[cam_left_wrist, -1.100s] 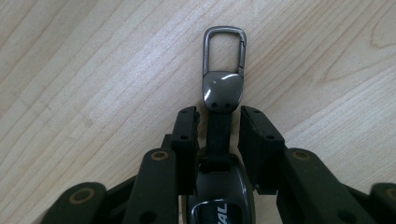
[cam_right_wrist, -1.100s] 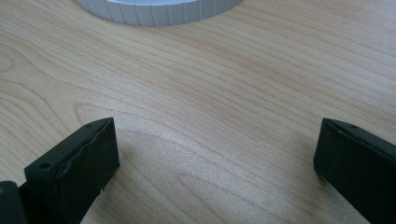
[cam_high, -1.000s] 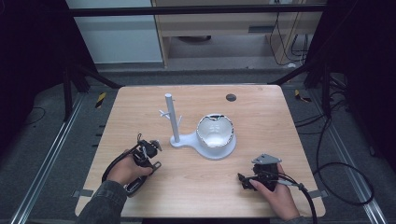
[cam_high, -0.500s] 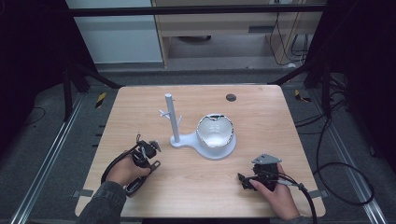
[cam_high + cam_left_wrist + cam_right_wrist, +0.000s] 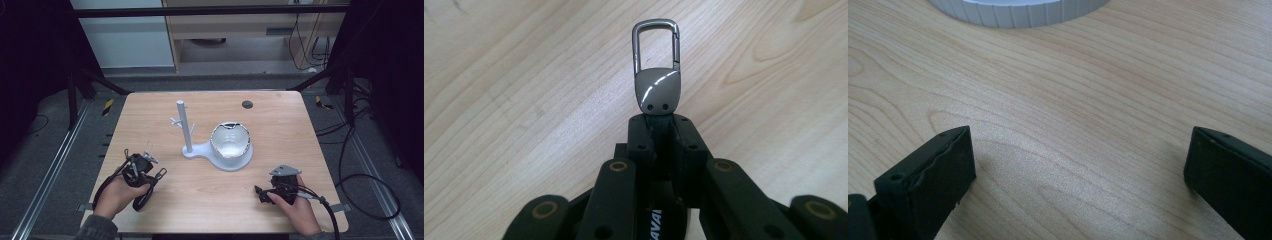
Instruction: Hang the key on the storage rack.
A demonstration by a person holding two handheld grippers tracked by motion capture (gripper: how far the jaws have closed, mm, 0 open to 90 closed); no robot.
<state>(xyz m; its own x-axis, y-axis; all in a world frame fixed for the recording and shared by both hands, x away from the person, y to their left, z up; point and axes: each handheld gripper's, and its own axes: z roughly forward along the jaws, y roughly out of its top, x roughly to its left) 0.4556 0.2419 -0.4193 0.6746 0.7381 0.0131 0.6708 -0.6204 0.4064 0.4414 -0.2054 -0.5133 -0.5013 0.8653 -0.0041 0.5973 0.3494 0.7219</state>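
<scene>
A grey metal snap-hook clip (image 5: 656, 65) sticks out past the tips of my left gripper (image 5: 659, 125), which is shut on the clip's dark strap just above the wooden table. In the high view, the left gripper (image 5: 150, 172) sits at the near left with the clip (image 5: 161, 173) pointing right. A white stand (image 5: 184, 127), an upright post with small pegs, rises mid-table. Its base holds a white bowl (image 5: 229, 140). My right gripper (image 5: 261, 192) rests open at the near right. In its own view the right gripper (image 5: 1078, 160) has its jaws wide apart over bare wood.
The ribbed white rim of the stand's base (image 5: 1023, 12) lies just ahead of the right gripper. A small dark disc (image 5: 247, 104) sits near the table's far edge. Cables trail from both grippers off the near edge.
The left hand has drawn slightly back toward the near-left with the clip still held. The right gripper has stayed put.
</scene>
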